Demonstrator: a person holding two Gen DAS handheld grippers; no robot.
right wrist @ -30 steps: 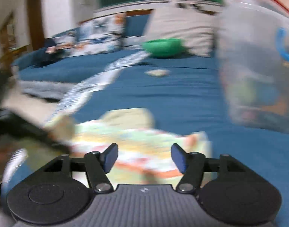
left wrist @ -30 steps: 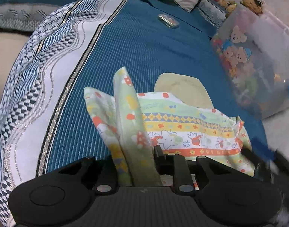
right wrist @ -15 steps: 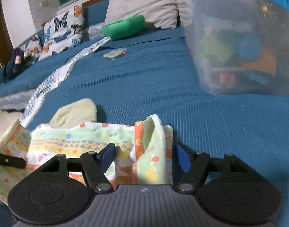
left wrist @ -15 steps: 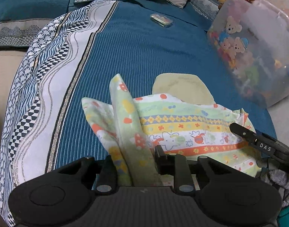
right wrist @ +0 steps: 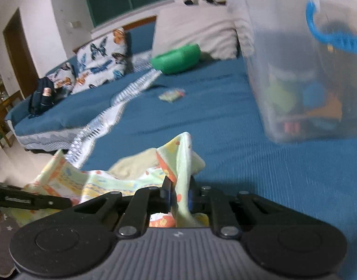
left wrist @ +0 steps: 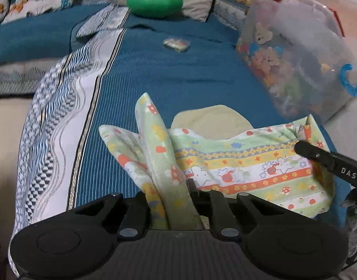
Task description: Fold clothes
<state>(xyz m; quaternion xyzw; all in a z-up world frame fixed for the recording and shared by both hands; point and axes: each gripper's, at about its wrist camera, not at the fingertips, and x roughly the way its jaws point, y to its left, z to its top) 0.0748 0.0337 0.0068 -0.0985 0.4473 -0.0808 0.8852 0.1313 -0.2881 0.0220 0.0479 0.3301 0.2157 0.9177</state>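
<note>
I hold a printed garment [left wrist: 243,163] on the blue bedspread [left wrist: 178,74]. My left gripper [left wrist: 169,200] and right gripper [right wrist: 179,198] are both closing, each pinching a corner. I should lift evenly, keeping the cloth taut. A clear storage bin [left wrist: 295,53] stands nearby, pillows [right wrist: 101,56] beyond.

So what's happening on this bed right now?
A person with a handheld gripper in each hand is folding a small patterned garment on the blue bedspread. The left gripper pinches one bunched edge of it, its fingers closing further. The right gripper is closing on the opposite edge, cloth between its fingers. A beige cloth lies partly under the garment, and a clear storage bin sits beyond.
</note>
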